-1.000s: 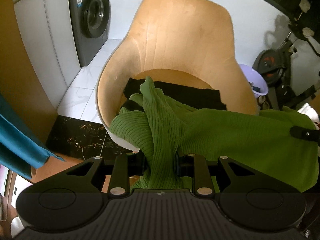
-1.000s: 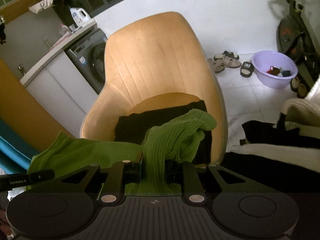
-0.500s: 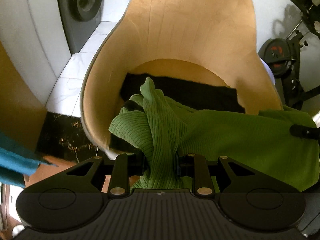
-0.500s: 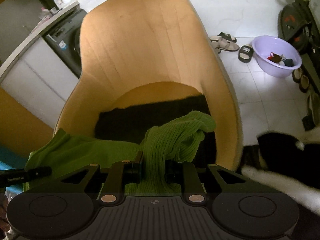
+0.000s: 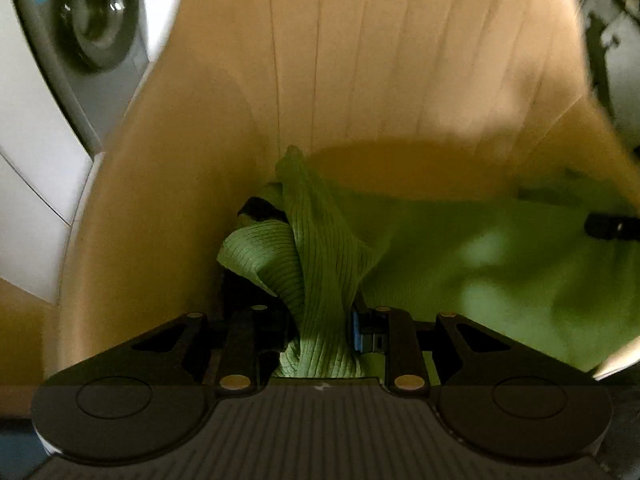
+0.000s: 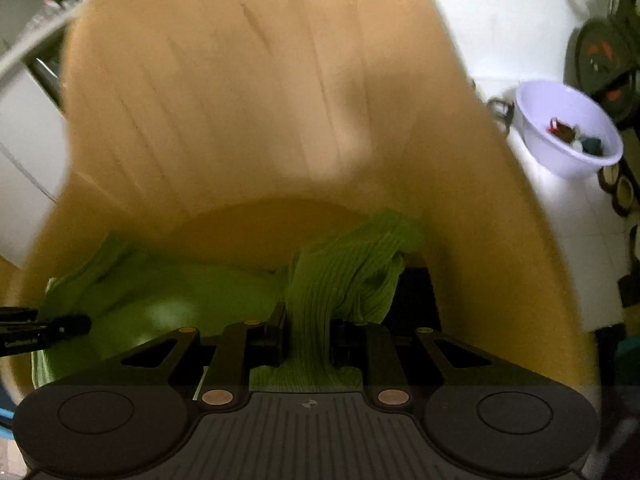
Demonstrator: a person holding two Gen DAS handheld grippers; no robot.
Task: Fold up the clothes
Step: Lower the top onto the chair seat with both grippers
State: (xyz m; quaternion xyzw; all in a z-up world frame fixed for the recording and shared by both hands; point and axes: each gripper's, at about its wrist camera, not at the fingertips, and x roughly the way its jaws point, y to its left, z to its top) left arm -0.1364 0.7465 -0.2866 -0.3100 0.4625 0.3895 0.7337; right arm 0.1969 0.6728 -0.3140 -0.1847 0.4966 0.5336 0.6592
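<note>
A green ribbed knit garment (image 5: pixel 460 256) stretches between both grippers, low over the seat of a tan upholstered chair (image 5: pixel 380 60). My left gripper (image 5: pixel 320 328) is shut on one bunched end of it. My right gripper (image 6: pixel 306 336) is shut on the other bunched end (image 6: pixel 344 276). A black garment (image 6: pixel 416 296) lies on the seat beneath, only a strip of it showing at the right and a small patch (image 5: pixel 260 208) in the left wrist view. Each gripper's tip shows at the edge of the other's view. Both views are motion-blurred.
A washing machine (image 5: pixel 92 28) stands at the back left beside white cabinets. A lilac basin (image 6: pixel 568 132) with small items sits on the white tiled floor right of the chair, near an exercise machine (image 6: pixel 600 56). The chair back (image 6: pixel 260 80) rises close ahead.
Both grippers have moved forward and down into the chair with the green garment. The garment now covers most of the black one on the seat.
</note>
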